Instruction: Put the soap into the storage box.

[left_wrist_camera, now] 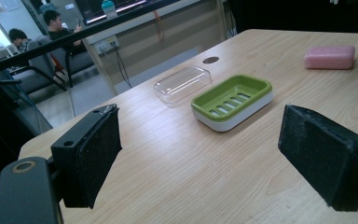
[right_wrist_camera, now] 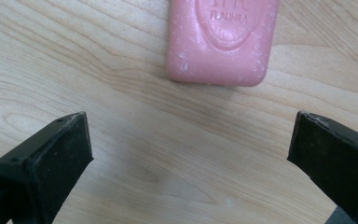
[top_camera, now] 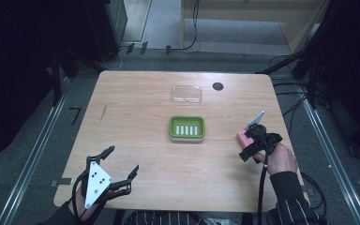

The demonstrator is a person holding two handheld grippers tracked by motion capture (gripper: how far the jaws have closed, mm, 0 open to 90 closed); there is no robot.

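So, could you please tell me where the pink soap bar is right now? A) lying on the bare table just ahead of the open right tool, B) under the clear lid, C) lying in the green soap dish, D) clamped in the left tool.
A: the pink soap bar lies on the wooden table beyond the right tool, whose jaws stand wide apart; the green soap dish holds nothing.

floor (top_camera: 168, 28): grey, cables | chairs (left_wrist_camera: 51, 65): grey, people seated | surroundings: dark | wall panel (left_wrist_camera: 177, 28): beige
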